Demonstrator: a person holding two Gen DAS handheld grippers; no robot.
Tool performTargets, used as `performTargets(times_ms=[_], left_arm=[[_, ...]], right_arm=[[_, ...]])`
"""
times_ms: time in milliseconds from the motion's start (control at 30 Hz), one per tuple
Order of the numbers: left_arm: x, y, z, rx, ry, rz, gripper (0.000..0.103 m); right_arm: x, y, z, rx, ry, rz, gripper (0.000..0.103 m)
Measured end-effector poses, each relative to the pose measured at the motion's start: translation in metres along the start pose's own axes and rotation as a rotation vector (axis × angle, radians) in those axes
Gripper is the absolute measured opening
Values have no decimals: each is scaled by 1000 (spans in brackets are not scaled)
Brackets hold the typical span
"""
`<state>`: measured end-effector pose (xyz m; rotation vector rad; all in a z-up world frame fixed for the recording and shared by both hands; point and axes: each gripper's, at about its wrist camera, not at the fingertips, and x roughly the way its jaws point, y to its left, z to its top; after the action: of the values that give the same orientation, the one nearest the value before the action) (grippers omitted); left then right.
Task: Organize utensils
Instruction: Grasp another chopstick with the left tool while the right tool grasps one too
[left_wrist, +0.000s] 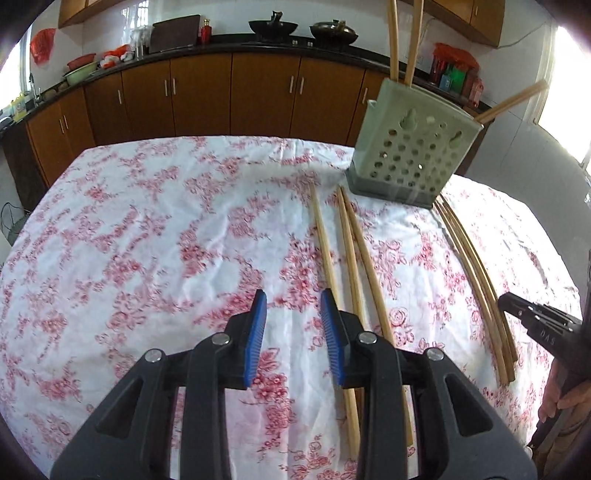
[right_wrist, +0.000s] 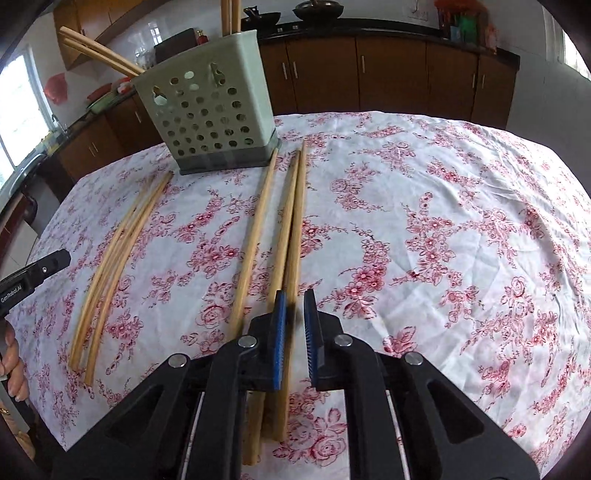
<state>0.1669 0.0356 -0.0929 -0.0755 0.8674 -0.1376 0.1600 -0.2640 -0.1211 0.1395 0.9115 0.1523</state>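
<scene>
"GenRobot.AI" on left gripper (right_wrist: 35, 277) body, "DAS" on right gripper (left_wrist: 543, 325)

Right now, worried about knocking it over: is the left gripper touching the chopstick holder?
Apart. Left wrist view shows bare tablecloth between the fingers and the holder.

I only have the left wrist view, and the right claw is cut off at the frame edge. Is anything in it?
Observer: Yes. The right claw has one chopstick between its pads, the rightmost of three lying together.
Operator: Pinched or just straddled?
Observer: It looks pinched, though that spot is blurred.
Operator: How many lean out of the holder's side? I make out one.
Observer: Two leaning chopsticks stick out of the holder.
</scene>
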Motion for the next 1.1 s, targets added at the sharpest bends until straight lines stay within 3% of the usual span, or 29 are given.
performTargets(times_ms=[167,233,433,633,967,1100], left_arm=[[8,-12,-5,32,30,-24,31],[11,-17,-7,47,43,-29,28],[22,-27,-15,93,76,-27,19],[24,-40,-19,163,55,46,10],[39,8,7,64,46,142,9],[40,23,11,29,35,125,13]], right_arm=[[-6,-4,-4,-21,2,1,11],[-8,-6,-5,-21,-9,-41,9],[-10,-14,-3,10,-12,-34,8],[-13,-13,-8,6,-14,-20,9],[-5,-28,7,15,-50,-111,8],[-1,-34,13,29,-55,-131,8]])
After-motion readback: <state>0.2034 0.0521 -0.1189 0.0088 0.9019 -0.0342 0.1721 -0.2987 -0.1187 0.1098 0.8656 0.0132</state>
